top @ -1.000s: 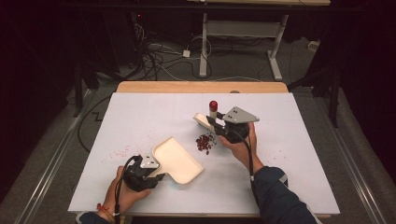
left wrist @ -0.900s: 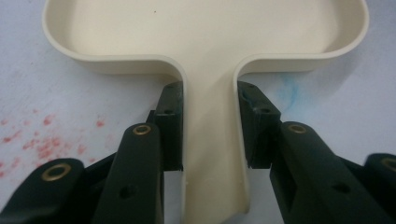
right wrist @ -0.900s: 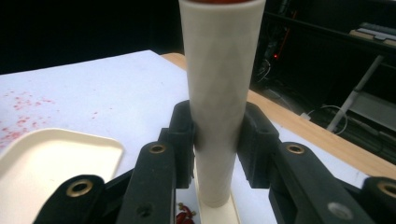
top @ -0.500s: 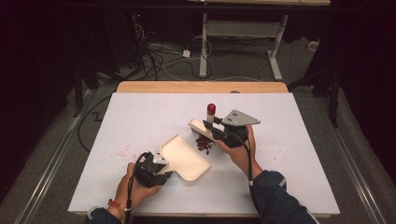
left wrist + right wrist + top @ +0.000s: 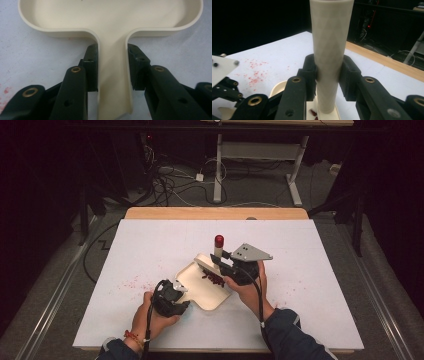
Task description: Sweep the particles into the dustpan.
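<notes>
Dustpan slid under beans, left claw pinching its handle, right claw pinching brush

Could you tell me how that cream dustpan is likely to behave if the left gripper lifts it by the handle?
The cream dustpan looks like rigid moulded plastic, so probably stiff and light. Held by its narrow handle in the left gripper, its wide tray may droop forward. The red bits could slide on its smooth floor.

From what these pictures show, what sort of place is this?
Probably a lab set up for recording handling tasks: a white-covered table in a dark room, loose cables on the floor behind it, and camera-carrying left tongs and right tongs.
</notes>
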Demonstrator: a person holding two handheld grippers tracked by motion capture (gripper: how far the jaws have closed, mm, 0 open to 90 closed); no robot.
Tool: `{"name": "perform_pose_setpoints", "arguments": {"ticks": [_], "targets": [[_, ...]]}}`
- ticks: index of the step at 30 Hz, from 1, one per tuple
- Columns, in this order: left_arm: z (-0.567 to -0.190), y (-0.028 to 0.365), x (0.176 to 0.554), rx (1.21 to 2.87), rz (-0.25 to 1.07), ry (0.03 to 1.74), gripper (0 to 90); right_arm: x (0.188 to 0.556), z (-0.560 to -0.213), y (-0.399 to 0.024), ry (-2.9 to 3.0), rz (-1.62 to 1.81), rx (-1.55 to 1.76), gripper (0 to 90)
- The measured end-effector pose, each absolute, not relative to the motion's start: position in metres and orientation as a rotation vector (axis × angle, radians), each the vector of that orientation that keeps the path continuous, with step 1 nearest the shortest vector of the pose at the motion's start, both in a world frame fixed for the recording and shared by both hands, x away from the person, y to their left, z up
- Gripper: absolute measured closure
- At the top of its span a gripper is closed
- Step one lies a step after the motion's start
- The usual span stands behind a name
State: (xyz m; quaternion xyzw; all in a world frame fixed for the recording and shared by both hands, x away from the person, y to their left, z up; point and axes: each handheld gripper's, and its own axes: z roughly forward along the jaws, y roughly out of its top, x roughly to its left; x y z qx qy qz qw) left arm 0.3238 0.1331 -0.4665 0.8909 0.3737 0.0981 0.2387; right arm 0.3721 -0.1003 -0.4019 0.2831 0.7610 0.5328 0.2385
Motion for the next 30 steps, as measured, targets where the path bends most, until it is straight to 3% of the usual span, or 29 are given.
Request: {"name": "perform_pose_setpoints", "arguments": {"ticks": [19,30], "targets": [[-0.466,0.139,0.325,2.457,0.259,0.992,63.9,0.349,-0.397,-0.084,2.112,1.492,0.709,70.1],[-0.466,0.142,0.325,2.463,0.251,0.982,63.9,0.344,-0.376,-0.104,2.023,1.55,0.712,70.2]]}}
